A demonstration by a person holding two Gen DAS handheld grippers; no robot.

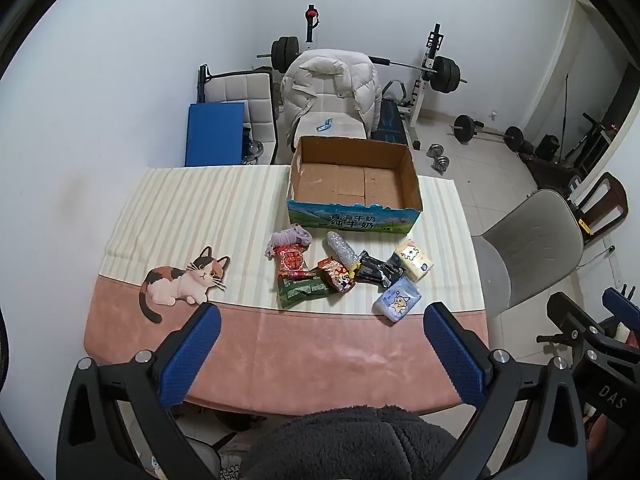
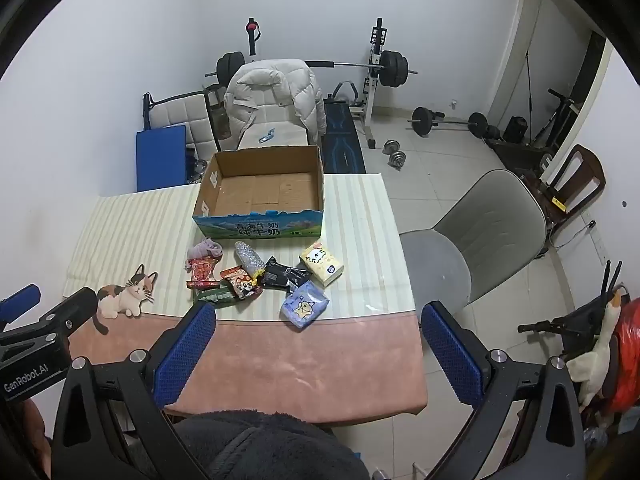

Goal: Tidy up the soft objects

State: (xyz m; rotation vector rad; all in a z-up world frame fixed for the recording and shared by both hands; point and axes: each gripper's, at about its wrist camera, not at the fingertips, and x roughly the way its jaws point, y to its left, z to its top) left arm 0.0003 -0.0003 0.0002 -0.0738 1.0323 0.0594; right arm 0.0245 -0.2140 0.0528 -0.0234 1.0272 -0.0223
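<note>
Several soft packets (image 1: 344, 276) clustered before open cardboard box (image 1: 354, 178); crinkled.

My two tools have black arms and bright blue bumpy pads (image 1: 192, 356). The table cloth (image 1: 192, 204) has cream and white stripes at the back and plain pink at the front, with a white, orange and black cat picture (image 1: 180, 282). The box (image 1: 354, 184) is brown inside, and its front is blue and green with white letters. One pack (image 1: 414, 260) is yellow, one pack (image 1: 397, 300) is light blue, one bag (image 1: 291, 262) is red, one bag (image 1: 302, 290) is green, and one wrapper (image 1: 376, 270) is black.
</note>
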